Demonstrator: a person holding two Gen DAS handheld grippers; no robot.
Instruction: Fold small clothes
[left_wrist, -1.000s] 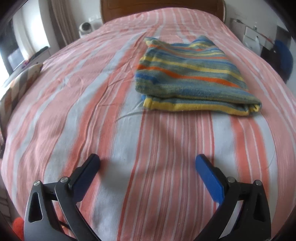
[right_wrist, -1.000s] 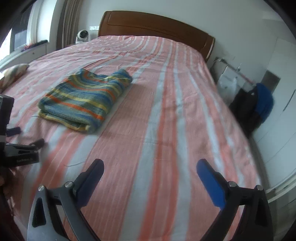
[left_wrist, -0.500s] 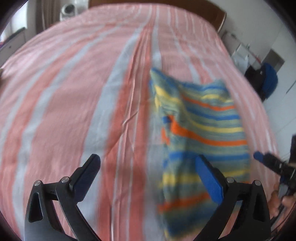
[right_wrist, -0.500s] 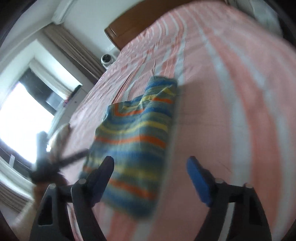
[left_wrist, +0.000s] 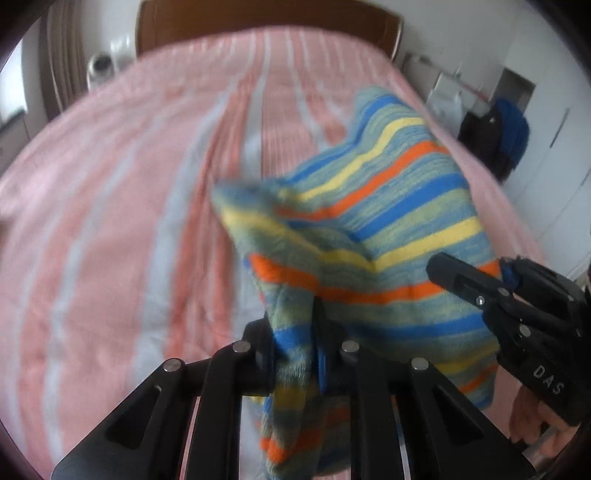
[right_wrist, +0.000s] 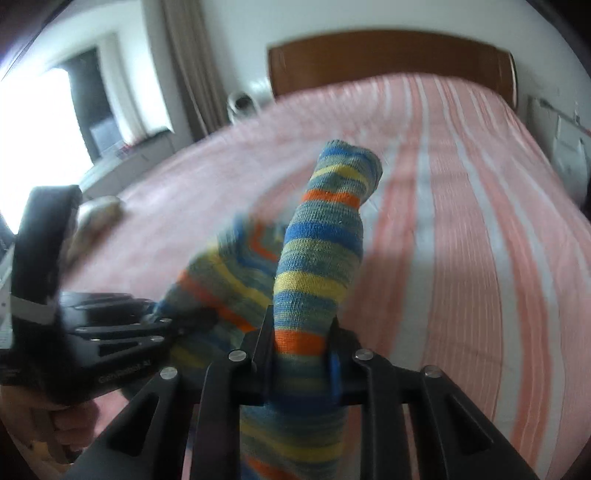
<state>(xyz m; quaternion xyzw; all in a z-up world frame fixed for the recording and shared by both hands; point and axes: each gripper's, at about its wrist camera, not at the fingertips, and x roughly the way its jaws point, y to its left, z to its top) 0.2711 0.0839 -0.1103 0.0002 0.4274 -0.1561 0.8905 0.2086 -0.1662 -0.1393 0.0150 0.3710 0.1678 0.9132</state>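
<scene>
A: Where is the striped garment (left_wrist: 373, 236) now?

B: It is up from the bed (left_wrist: 122, 206), between the two tools. The left gripper (left_wrist: 295, 354) has its fingers pressed together on one edge of the cloth, and the fabric goes down through them. The right gripper (right_wrist: 301, 354) also has its fingers closed tight on the garment; above them a rolled part of the cloth stands up like a tube.

A: Do the two grippers touch each other?

B: No. In the left wrist view the right one comes in from the right side, at the far edge of the garment. The cloth hangs between them with a fold in the middle.

A: How much free room is around?

B: The striped sheet is open on the left side and toward the wooden headboard (right_wrist: 391, 55). On the right, the bed edge is near; beside it are dark and blue things (left_wrist: 498, 136), maybe clothes, but the view is blurred there. A small pillow (right_wrist: 98, 214) lies near the left edge of the bed.
</scene>
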